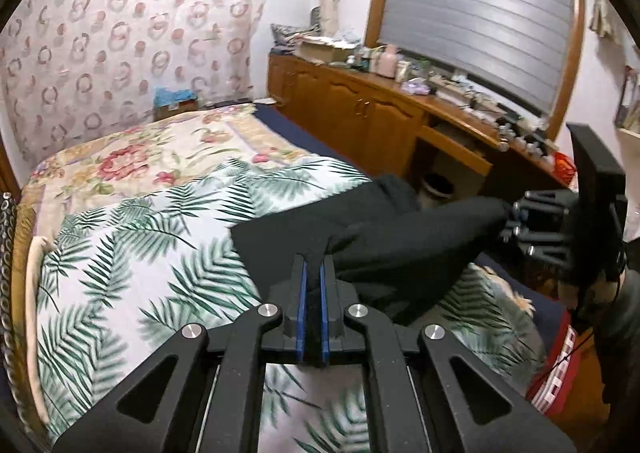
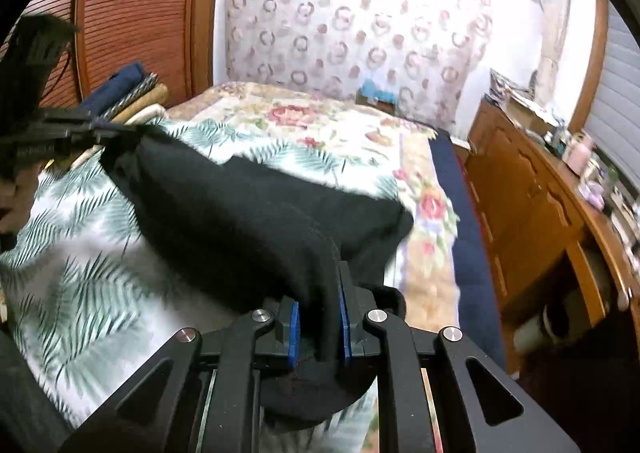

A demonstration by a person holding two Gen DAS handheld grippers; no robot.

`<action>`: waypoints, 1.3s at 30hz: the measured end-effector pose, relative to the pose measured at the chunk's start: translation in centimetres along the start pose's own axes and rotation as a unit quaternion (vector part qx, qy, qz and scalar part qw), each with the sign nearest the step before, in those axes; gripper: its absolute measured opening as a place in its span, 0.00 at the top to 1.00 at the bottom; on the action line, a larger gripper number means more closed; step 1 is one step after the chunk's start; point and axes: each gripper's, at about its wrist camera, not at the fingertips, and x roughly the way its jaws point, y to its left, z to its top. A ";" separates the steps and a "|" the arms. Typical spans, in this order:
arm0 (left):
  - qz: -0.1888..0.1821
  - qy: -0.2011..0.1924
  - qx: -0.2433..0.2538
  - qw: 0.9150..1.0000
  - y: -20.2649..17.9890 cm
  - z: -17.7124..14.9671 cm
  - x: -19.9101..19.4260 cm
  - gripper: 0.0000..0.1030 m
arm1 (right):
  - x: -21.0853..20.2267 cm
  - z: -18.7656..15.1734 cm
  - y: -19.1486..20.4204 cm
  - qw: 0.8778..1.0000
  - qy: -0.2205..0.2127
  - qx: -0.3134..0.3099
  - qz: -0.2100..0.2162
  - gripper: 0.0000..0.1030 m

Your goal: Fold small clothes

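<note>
A black garment [image 1: 384, 249] hangs stretched between my two grippers above the bed; it also shows in the right wrist view [image 2: 256, 213]. My left gripper [image 1: 314, 265] is shut on one end of the garment, with cloth pinched between its blue pads. My right gripper [image 2: 316, 293] is shut on the other end, with a thick bunch of cloth between its pads. Each gripper shows in the other's view: the right one at the right [image 1: 516, 221], the left one at the left [image 2: 96, 131].
The bed is covered with a fern-print quilt [image 1: 140, 253] and a flower-print blanket [image 1: 152, 157]. A wooden cabinet [image 1: 360, 109] with clutter on top runs along the right. Folded cloths [image 2: 132, 97] are stacked by the wooden door [image 2: 136, 13]. A patterned curtain [image 2: 340, 25] hangs behind.
</note>
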 end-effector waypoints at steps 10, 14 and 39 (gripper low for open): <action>0.029 0.035 -0.021 0.999 4.4 2.1 6.1 0.94 | 8.4 4.0 -3.2 0.998 0.031 0.015 0.050 0.85; 0.025 0.053 -0.030 0.998 5.2 1.9 7.5 0.91 | 8.1 3.9 -5.0 0.997 0.041 0.017 0.062 0.85; 0.004 0.098 0.023 0.995 6.0 0.9 11.6 0.37 | 4.8 2.4 -5.8 0.996 0.065 0.061 0.011 0.38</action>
